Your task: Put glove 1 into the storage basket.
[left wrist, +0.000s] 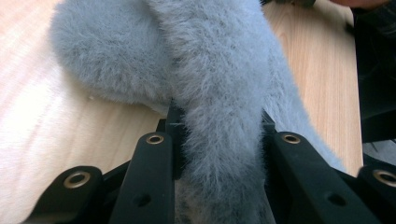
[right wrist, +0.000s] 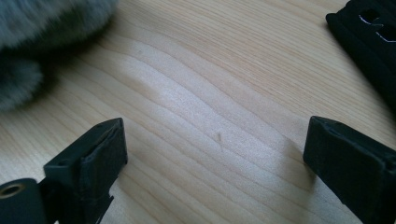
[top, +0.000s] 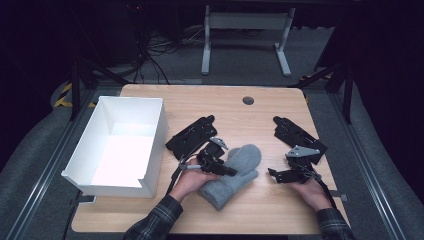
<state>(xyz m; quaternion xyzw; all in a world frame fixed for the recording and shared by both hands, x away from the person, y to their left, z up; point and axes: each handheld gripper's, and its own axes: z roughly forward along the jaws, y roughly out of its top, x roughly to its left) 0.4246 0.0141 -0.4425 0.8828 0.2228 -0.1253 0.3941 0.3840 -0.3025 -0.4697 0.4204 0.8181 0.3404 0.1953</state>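
Light wooden desk (top: 270,200) with a round grommet (top: 248,100) near the far edge. White open box (top: 119,145) on the left part, turned on its side. Two black flat holders lying apart: one (top: 191,135) just right of the box, another (top: 299,138) toward the right edge. Beyond, grey carpet (top: 240,55) and white metal legs (top: 245,35).

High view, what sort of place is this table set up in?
Probably a lab or recording workspace, not a home: a light wooden table on grey carpet, black stands and loose cables behind it in the dark, and two black gripper cradles beside a white open box.
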